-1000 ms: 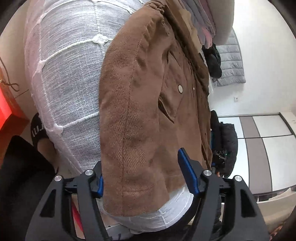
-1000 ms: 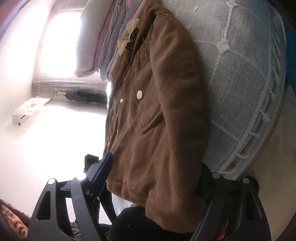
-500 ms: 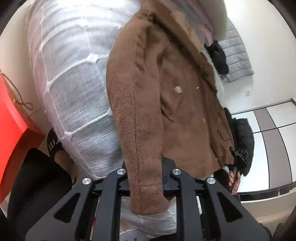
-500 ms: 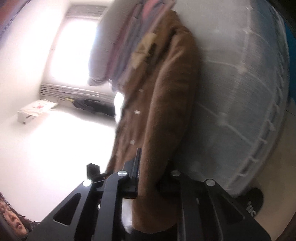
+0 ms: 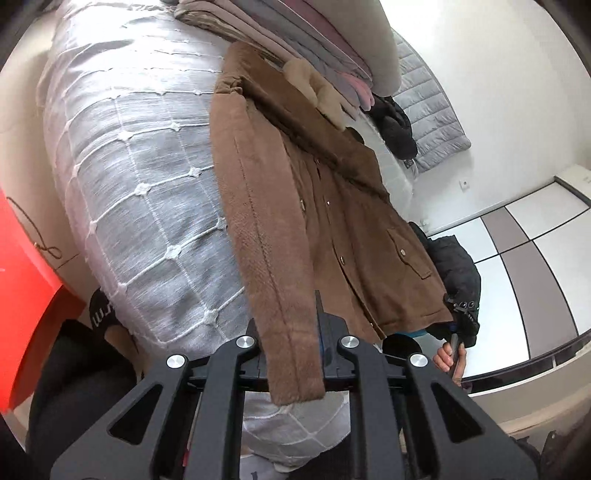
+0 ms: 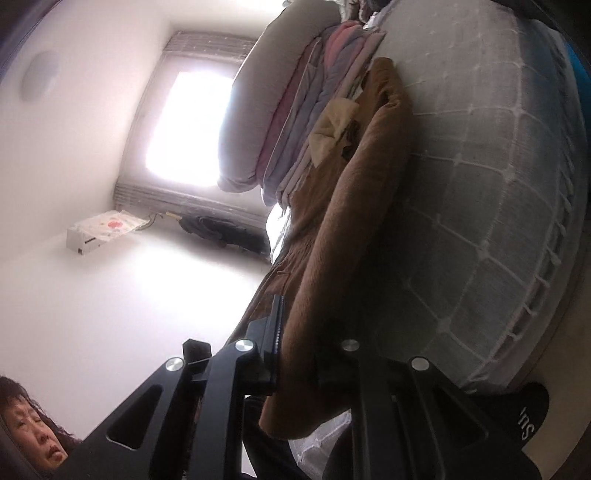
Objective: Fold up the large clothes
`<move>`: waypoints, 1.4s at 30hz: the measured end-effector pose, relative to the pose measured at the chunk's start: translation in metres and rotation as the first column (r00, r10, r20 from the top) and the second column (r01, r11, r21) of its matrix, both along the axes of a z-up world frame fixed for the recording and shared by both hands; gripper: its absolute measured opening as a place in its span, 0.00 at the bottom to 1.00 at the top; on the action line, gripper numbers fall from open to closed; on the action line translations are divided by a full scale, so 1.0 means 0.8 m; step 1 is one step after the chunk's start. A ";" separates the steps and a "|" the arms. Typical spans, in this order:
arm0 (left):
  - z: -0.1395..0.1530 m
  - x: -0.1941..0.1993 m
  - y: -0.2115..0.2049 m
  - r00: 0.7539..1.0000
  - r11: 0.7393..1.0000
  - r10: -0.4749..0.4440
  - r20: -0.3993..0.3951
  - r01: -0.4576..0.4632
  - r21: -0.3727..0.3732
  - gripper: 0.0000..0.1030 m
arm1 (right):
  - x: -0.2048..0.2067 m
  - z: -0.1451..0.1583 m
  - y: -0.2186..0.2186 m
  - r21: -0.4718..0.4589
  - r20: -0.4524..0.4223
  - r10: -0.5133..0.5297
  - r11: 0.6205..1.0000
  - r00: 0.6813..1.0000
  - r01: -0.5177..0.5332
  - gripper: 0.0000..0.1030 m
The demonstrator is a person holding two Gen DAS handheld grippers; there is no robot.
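My left wrist camera sits just behind my left gripper (image 5: 291,332) and looks down along its fingers, close over the brown coat (image 5: 332,206) and the grey bedspread (image 5: 147,177), towards a wardrobe wall beyond. My right wrist camera sits just behind my right gripper (image 6: 295,343), rolled sideways and nearly level, close to the coat (image 6: 332,229) and facing a bright window (image 6: 188,122). Both views share the coat, the bedspread (image 6: 480,192) and the stack of folded bedding (image 5: 317,33) at the far end (image 6: 291,110).
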State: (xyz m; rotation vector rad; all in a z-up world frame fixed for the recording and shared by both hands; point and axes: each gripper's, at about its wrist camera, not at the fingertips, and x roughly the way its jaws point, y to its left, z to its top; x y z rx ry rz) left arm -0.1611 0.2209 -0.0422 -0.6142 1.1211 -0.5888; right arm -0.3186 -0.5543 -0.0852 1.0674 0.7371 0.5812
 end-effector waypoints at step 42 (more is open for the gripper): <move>-0.177 0.030 0.039 0.975 0.961 -0.011 -0.223 -0.052 -0.272 0.84 | 0.030 -0.100 -0.073 -0.010 -0.298 -0.049 0.999 0.953 0.049 0.81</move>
